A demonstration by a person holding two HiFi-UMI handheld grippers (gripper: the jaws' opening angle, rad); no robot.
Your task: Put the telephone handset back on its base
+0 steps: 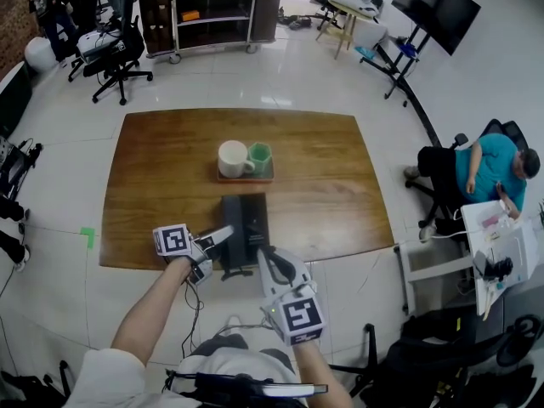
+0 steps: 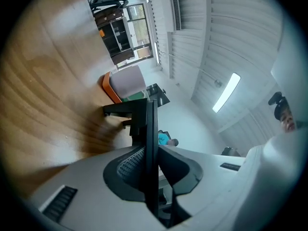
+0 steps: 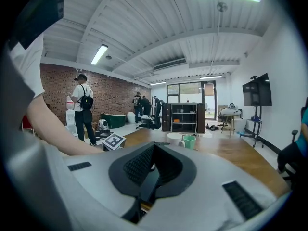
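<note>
The black telephone (image 1: 246, 228) lies at the front edge of the wooden table (image 1: 161, 185). My left gripper (image 1: 228, 231) reaches onto its left side. In the left gripper view the left gripper (image 2: 152, 150) is shut on a thin black piece, the handset (image 2: 144, 117), which runs out beyond the pads above the wood. I cannot tell whether the handset rests on the base or is lifted. My right gripper (image 1: 265, 253) hangs just off the table's front edge to the right of the telephone. The right gripper (image 3: 153, 170) is shut with nothing between its pads.
Behind the telephone an orange tray (image 1: 223, 178) carries a white mug (image 1: 232, 158) and a green cup (image 1: 260, 154). A person (image 1: 489, 168) sits at a desk to the right. An office chair (image 1: 119, 49) and a shelf unit (image 1: 212, 11) stand beyond the table.
</note>
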